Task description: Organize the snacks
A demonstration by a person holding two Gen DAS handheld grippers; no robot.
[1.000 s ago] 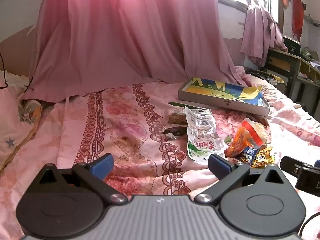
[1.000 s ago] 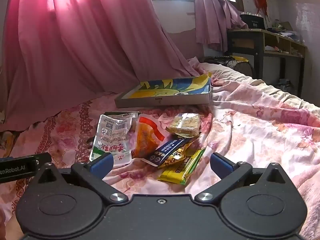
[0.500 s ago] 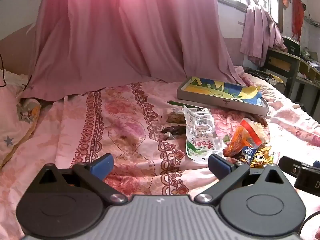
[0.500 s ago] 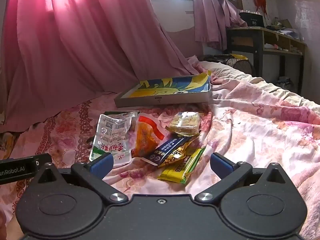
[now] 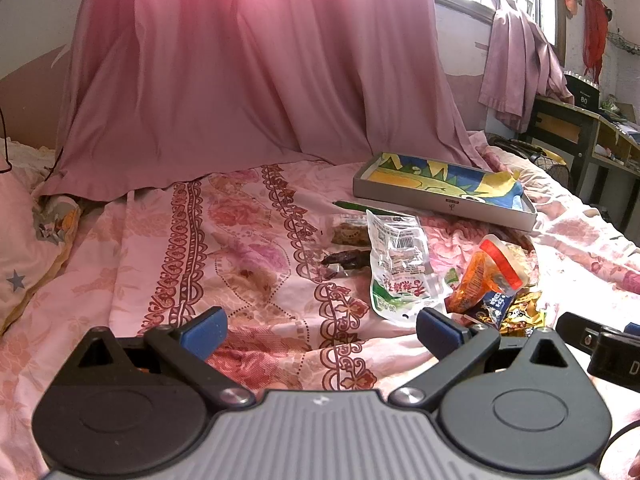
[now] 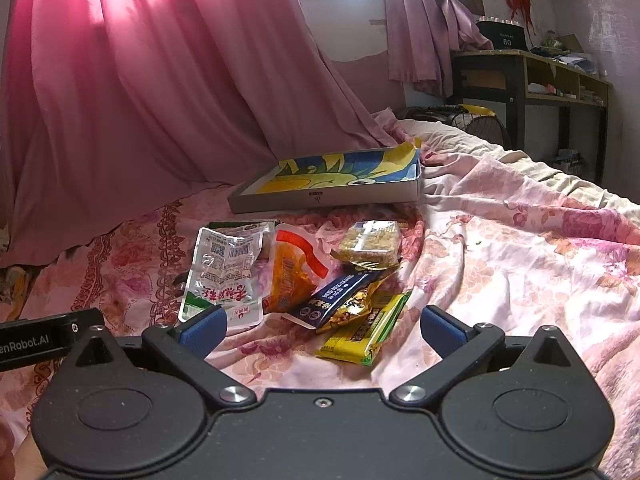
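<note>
Several snack packets lie in a heap on the pink floral bedspread (image 5: 248, 248). A clear white-and-green packet (image 6: 224, 276) (image 5: 400, 268), an orange packet with a red strip (image 6: 292, 276) (image 5: 488, 276), a dark blue packet (image 6: 340, 292), a yellow-green packet (image 6: 368, 328) and a clear cracker packet (image 6: 370, 242) show. Behind them lies a shallow grey box (image 6: 332, 196) (image 5: 440, 200) lined in yellow and blue. My right gripper (image 6: 322, 322) is open just short of the heap. My left gripper (image 5: 320, 330) is open, left of the heap.
A pink curtain (image 5: 248, 60) hangs over the bed's far side. A dark desk (image 6: 532, 76) with shelves stands at the right. A pillow (image 5: 24, 256) lies at the left. Two small dark snacks (image 5: 344, 260) lie left of the white packet.
Both grippers have crept slightly forward and the views shifted a little. Both stay open; the snacks have not moved.
</note>
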